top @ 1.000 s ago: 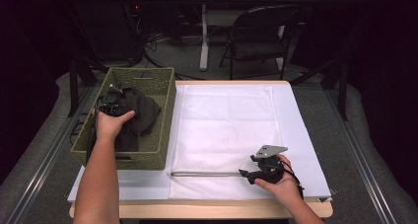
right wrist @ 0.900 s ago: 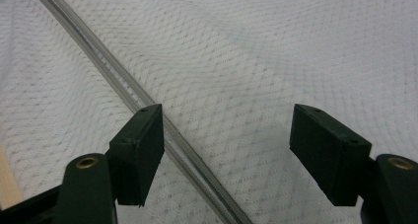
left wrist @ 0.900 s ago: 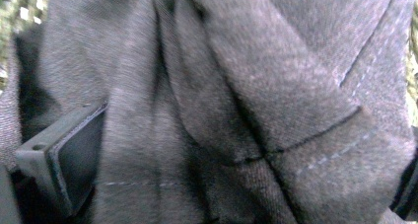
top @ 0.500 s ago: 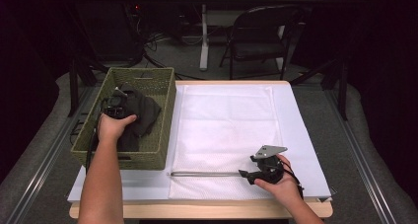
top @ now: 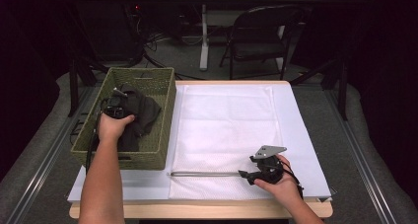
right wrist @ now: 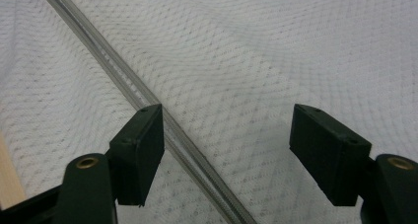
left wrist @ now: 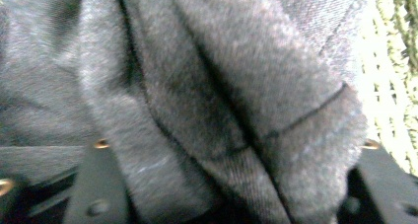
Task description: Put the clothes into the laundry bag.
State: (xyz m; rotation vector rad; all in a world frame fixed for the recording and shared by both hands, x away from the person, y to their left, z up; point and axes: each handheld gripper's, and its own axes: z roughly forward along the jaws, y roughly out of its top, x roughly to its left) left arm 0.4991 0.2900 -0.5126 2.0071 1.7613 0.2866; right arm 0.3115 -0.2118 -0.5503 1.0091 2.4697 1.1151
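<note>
The dark garment (top: 140,116) sits in the green basket (top: 162,91) at the table's left, and your left gripper (top: 115,107) is pressed into it; in the left gripper view the jaws stand wide with grey folds (left wrist: 207,100) bulging between them, not yet pinched. So the pick looks barely begun: closing, lifting and spreading it on the white cloth (top: 226,130) all remain. Your right gripper (right wrist: 224,150) rests near right on that cloth, jaws wide open and empty, a thin rod (right wrist: 123,83) lying beneath them. No readable writing anywhere.
</note>
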